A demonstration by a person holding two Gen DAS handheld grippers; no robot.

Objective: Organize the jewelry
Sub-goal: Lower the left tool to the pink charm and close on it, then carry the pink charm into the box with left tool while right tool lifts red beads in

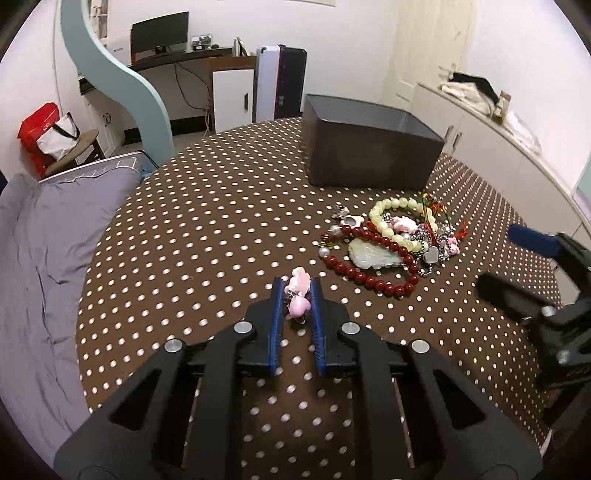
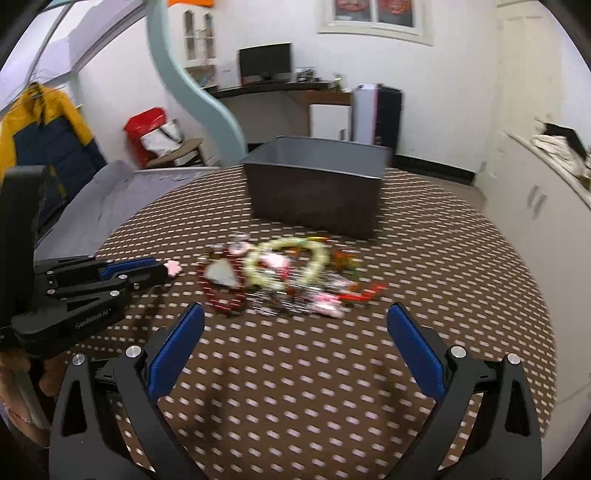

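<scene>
One small pink charm (image 1: pixel 298 300), light, hard and likely slippery, sits pinched at its middle in the narrowed left gripper (image 1: pixel 297 291) toward the tabletop's (image 1: pixel 207 229) near edge, while the right gripper (image 2: pixel 295 325) gapes wide, empty.

behind the brown polka-dot tablecloth (image 1: pixel 207 229) you have a dark desk (image 1: pixel 177 59) against the far wall, with a black monitor (image 1: pixel 159 31) standing on it. left of the desk a pale green curved panel (image 1: pixel 122 77) rises, and further left a red bag (image 1: pixel 38 129) sits on a wooden stool (image 1: pixel 79 146). a grey quilt (image 1: pixel 44 236) lies just beside the cloth's left edge. right of the desk, white cabinets (image 1: pixel 491 147) carry folded clothes (image 1: pixel 469 88). a yellow and navy jacket (image 2: pixel 44 125) hangs far left of the desk.
</scene>
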